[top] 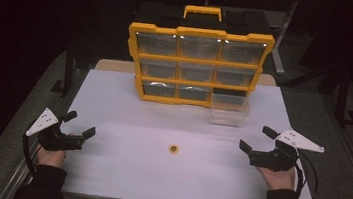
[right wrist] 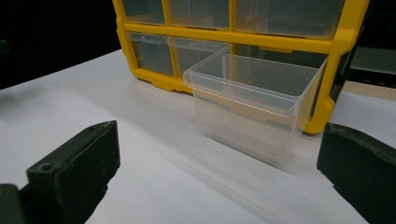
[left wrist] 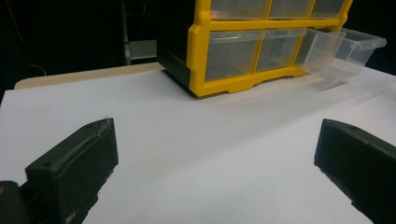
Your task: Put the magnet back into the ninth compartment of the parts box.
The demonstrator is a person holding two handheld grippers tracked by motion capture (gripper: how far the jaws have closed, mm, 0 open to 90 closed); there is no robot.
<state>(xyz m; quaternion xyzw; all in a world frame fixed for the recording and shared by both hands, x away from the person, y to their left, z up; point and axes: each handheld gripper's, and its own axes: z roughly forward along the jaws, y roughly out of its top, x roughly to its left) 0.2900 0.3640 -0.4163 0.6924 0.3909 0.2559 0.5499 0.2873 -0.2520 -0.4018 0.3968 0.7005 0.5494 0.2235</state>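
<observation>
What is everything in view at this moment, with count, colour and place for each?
Yellow-framed black plastic drawer cabinet: one, far middle of the table, upright, handle on top.
Clear plastic drawers in the cabinet: eight, transparent, filling all slots but bottom right.
Pulled-out clear plastic drawer: one, transparent, on the table before the bottom-right slot.
Small round yellow ring-like piece: one, table middle, between the grippers.
White rectangular table: one.
Left gripper: black, jaws open, near left edge.
Right gripper: black, jaws open, near right edge.
Person's hands: two, dark sleeves.

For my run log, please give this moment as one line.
left gripper: open, empty | right gripper: open, empty | clear drawer: pulled out | small round part: on table
</observation>
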